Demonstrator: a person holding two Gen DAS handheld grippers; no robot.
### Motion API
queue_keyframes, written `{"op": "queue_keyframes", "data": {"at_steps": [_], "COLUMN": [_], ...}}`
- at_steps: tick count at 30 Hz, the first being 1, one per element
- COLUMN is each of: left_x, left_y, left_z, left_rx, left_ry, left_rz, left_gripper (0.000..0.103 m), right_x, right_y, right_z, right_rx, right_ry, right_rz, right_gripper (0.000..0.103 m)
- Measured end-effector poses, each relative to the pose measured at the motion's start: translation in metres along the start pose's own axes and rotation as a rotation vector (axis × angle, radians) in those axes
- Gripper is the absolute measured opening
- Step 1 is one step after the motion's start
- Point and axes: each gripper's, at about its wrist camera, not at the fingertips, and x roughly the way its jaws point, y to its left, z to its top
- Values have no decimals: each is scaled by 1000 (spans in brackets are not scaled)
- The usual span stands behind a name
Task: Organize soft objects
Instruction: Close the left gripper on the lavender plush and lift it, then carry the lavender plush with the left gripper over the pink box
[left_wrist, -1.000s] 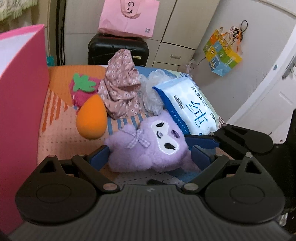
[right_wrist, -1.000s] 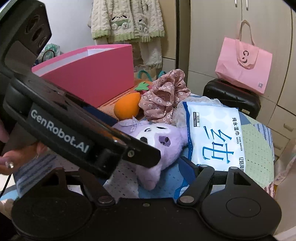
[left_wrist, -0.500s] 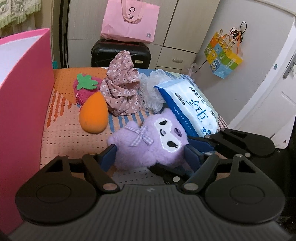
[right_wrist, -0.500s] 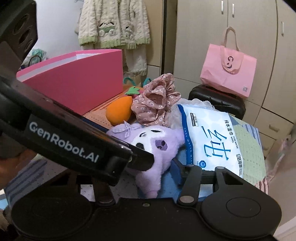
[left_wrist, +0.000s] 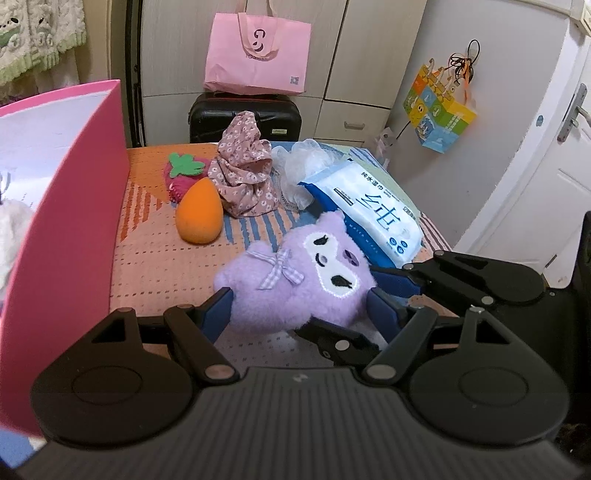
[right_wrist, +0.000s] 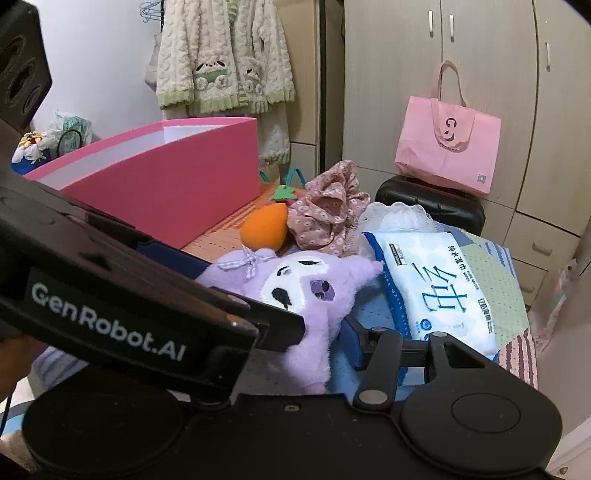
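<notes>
moved: purple plush toy (left_wrist: 295, 284) now sits higher against the worktop (left_wrist: 155, 254) than a second ago; both tools have narrowed onto it and the view has drawn back a little from the pile.
left tool (left_wrist: 299, 314): clenched on the plush's body, blue pads pressed into the fur on both sides.
right tool (right_wrist: 325, 332): clamped on the plush's lower part from the right side; in its own view only one blue pad shows against the fur, the other is hidden behind the left tool's black arm.
plush: near edge of the worktop, face up, checked bow towards the pink box (left_wrist: 66, 221).
in the way: left tool's arm crosses most of the right wrist view; wet wipes pack (left_wrist: 373, 210) lies just behind the plush's ear, touching or nearly so.
around: orange egg-shaped sponge (left_wrist: 199, 214) left of the plush, apart from it; floral cloth bundle (left_wrist: 243, 181) behind it, strawberry-shaped pad (left_wrist: 181, 173) and white mesh puff (left_wrist: 306, 162) beside that.
box: open, stands along the left edge of the worktop.
background: black suitcase (left_wrist: 243, 118) with pink tote bag (left_wrist: 258, 55) on top.
</notes>
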Motion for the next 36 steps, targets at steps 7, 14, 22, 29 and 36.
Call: {"op": "queue_keyframes", "data": {"at_steps": [7,14,22,29,36], "left_x": [-14,-32,-58,-88,-107], "left_y": [-2,-2,0,3,11], "left_z": [-12,-27,-48,-63,-71], "left_rx": [2,-2,27,50,31], "left_ry": [0,-2,-12,-24,13], "left_rz": [-4,-35,-72,-99,-96], "left_gripper": [78,78,78,78,78], "right_x": [-12,-27,-51,-74,-85], "right_y": [14,26,49,74,99], "right_z": [-7,-13,-23,-24,-22], "right_rx": [0,-1,-6,-26,-59], "right_ry": [-9,-9,2,12,68], "right_rz": [-2,-11,-19,-27,-4], "right_gripper": [58,58,58,59,60]}}
